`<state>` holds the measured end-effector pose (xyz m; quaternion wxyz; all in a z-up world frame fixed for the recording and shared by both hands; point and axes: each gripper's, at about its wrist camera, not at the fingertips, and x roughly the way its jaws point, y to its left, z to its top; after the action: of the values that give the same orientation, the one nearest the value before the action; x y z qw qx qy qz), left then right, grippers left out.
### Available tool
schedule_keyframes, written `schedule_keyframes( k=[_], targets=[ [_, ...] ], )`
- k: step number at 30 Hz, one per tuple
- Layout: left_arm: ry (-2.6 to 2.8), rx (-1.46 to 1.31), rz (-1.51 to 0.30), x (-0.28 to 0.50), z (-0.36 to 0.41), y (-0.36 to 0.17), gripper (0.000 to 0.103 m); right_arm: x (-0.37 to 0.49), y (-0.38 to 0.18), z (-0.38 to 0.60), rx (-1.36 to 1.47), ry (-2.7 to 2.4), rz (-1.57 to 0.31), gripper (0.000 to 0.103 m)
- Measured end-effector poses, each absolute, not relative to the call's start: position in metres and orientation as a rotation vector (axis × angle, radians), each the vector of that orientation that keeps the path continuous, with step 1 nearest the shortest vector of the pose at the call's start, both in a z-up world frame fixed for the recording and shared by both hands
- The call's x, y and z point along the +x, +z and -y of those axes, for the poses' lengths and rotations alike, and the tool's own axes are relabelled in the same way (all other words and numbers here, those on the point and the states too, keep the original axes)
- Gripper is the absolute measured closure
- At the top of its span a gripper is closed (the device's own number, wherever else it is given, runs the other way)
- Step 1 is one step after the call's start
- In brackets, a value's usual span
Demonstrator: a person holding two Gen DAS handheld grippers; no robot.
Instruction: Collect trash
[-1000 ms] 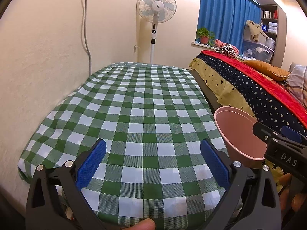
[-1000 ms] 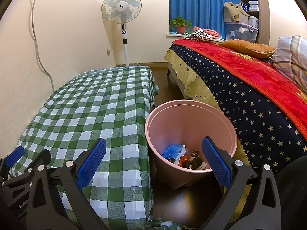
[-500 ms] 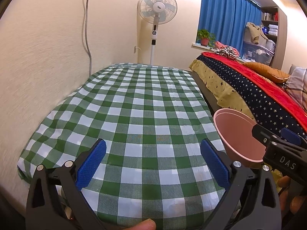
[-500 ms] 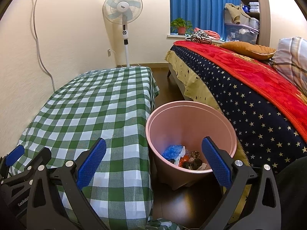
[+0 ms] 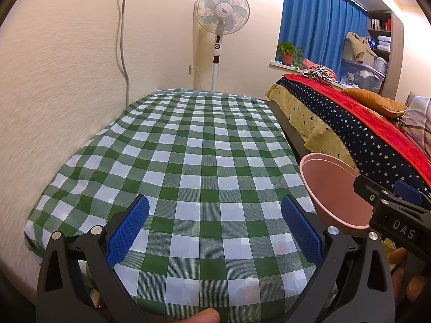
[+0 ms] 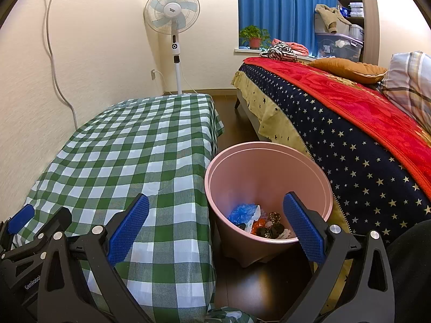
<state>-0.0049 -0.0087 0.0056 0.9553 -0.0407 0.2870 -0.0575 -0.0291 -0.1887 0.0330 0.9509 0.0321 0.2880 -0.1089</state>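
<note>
A pink trash bin (image 6: 269, 177) stands on the floor between the checkered table and the bed; it also shows in the left wrist view (image 5: 334, 188). Inside it lies trash (image 6: 258, 222): a blue wrapper and orange, dark and white bits. My right gripper (image 6: 215, 228) is open and empty, held above the bin's near rim and the table's edge. My left gripper (image 5: 214, 230) is open and empty over the near end of the green checkered tablecloth (image 5: 188, 161). I see no trash on the tablecloth.
A standing fan (image 5: 222, 13) is behind the table by the wall. A bed with a starry navy and red cover (image 6: 350, 123) runs along the right. A potted plant (image 6: 254, 37) sits on the windowsill. Dark floor (image 6: 264, 282) lies around the bin.
Both grippers have drawn back and risen slightly; the table and bin look a little farther away. Both jaws stay open and empty.
</note>
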Motion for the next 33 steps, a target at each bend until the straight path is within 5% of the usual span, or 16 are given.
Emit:
schedule_keyframes(
  k=[33],
  targets=[
    [-0.119, -0.086, -0.577, -0.0051, 0.0082, 0.0083, 0.008, -0.0289, 0.0335, 0.1886, 0.067, -0.220, -0.586, 0.005]
  ],
)
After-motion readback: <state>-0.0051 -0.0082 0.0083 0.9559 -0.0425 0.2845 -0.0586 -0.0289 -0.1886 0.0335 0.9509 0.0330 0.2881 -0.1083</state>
